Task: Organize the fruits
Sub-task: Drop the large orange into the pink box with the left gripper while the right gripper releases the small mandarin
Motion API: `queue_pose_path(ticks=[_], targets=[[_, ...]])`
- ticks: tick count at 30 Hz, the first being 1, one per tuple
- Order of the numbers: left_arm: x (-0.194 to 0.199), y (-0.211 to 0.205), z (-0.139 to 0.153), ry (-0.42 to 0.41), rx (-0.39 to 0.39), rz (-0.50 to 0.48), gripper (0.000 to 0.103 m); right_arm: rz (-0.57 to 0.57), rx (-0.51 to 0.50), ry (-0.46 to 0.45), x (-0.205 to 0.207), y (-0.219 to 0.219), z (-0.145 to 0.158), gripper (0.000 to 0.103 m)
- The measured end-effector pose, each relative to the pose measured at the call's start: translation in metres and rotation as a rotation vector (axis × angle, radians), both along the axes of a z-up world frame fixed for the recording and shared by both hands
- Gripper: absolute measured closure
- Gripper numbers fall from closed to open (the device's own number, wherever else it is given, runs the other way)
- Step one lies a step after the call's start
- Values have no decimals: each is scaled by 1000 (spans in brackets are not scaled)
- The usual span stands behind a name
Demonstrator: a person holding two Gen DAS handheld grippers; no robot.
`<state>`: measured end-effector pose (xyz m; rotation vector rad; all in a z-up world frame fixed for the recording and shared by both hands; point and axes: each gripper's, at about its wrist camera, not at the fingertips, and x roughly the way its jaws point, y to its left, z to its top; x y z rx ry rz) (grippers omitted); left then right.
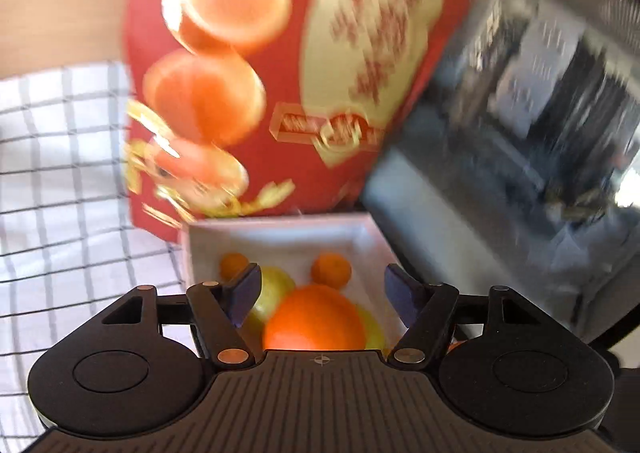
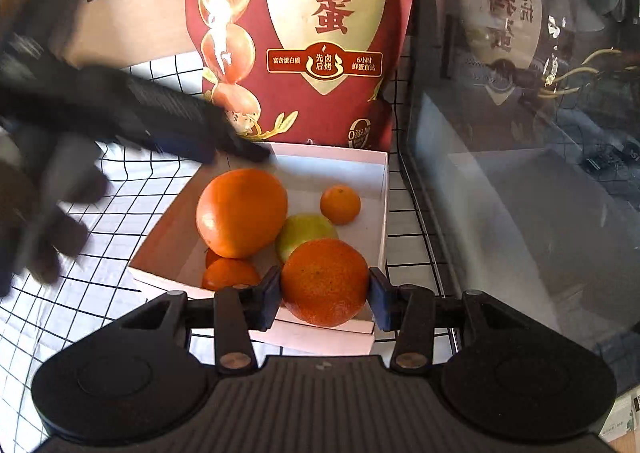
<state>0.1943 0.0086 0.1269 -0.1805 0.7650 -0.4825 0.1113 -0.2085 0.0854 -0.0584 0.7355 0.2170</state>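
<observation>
White box (image 2: 382, 189), on checked cloth (image 2: 100, 221): reference landmark.

Right gripper (image 2: 325, 295): jaws narrowed, clamped on rough-skinned orange (image 2: 324, 281), held over the box's near edge.

Left gripper (image 1: 320, 293): jaws spread wide, nothing between the pads; over the box, a large smooth orange (image 1: 316, 319) below the gap.

In the box: large orange, pale green fruit (image 2: 306, 233) touching it, small mandarin (image 2: 340, 204) toward the far corner, two more small ones by the near wall.

Behind the box: red snack bag (image 2: 304, 33), upright. Right of the box: dark glass-fronted cabinet (image 2: 520, 173).
</observation>
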Motion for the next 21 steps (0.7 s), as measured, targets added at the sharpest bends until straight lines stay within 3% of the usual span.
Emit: queue_pose_path(ticks=[4,11,17,21], targets=[[-40,29,0,32,17,30,30,8,17,-21,6,0,6,59],[-109,68,-34,143,-6,93,31,22,66,-50,47,24,25,59],[-132,81,-37,105,68,117,31,78,148,-39,102,60,35,58],[-141,81,-43,63,89,120,31,23,187,-22,111,56,35,50]])
